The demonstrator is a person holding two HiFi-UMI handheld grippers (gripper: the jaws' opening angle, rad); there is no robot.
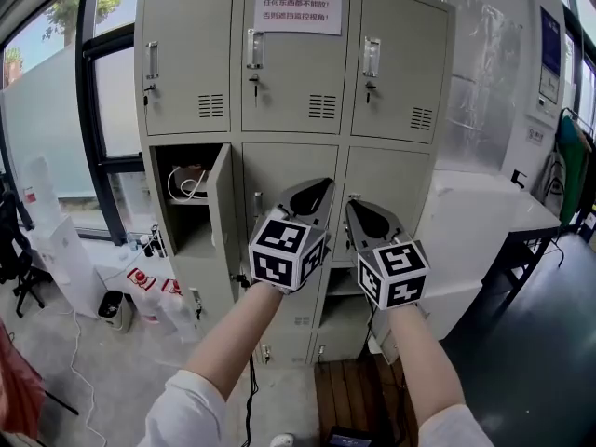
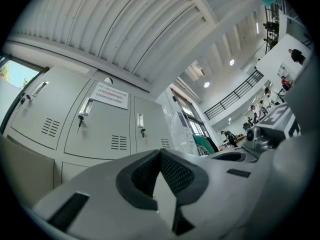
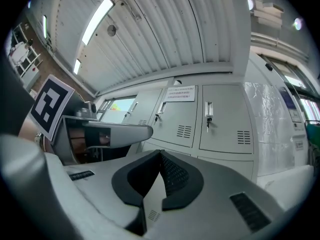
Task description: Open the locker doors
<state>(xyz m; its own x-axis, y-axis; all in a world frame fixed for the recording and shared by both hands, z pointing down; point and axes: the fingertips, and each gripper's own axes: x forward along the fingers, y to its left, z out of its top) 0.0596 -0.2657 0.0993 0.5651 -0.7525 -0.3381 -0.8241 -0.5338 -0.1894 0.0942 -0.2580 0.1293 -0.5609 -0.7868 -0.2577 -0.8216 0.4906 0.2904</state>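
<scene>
From here I see the grey floor carrying the locker bank, with white jugs bearing red labels and a small bin near its left foot, and a black cable trailing across it.

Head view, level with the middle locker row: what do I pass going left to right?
Window → open locker compartment → its swung-out door → left gripper → right gripper → white table.
</scene>
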